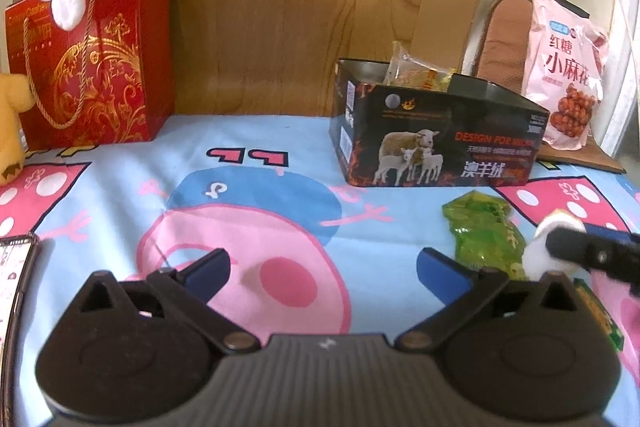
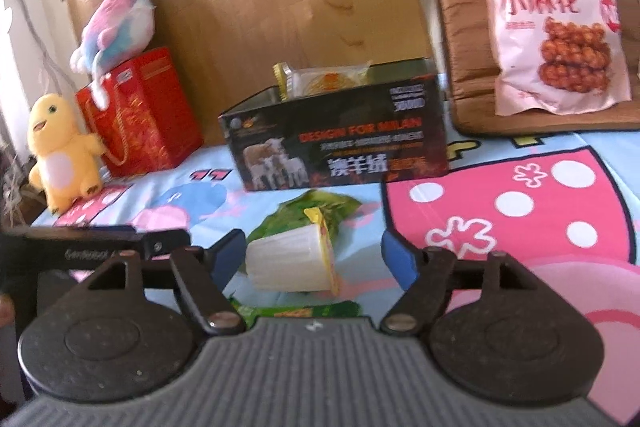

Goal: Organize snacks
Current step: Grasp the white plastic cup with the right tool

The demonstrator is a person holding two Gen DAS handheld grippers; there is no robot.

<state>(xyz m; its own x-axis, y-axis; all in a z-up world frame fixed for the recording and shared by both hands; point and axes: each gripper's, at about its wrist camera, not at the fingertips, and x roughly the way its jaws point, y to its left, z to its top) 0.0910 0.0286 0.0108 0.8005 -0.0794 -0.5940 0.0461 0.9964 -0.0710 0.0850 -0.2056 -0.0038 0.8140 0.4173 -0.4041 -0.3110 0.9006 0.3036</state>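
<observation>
A black open box with sheep pictures (image 1: pixel 432 143) (image 2: pixel 340 143) stands on the cartoon sheet and holds a yellow wrapped snack (image 1: pixel 416 73) (image 2: pixel 324 79). A green snack packet (image 1: pixel 486 235) (image 2: pixel 316 213) lies in front of the box. A white jelly cup with a yellow lid (image 2: pixel 292 259) (image 1: pixel 548 247) lies on its side between the fingers of my right gripper (image 2: pixel 316 259), which is open around it. My left gripper (image 1: pixel 324 267) is open and empty over the sheet, left of the green packet.
A red gift bag (image 1: pixel 92 63) with a pastel plush on top stands at the back left beside a yellow plush (image 2: pixel 64 151). A pink snack bag (image 1: pixel 568 67) (image 2: pixel 556 19) leans on a brown cushion at the back right. A phone (image 1: pixel 16 267) lies at the left edge.
</observation>
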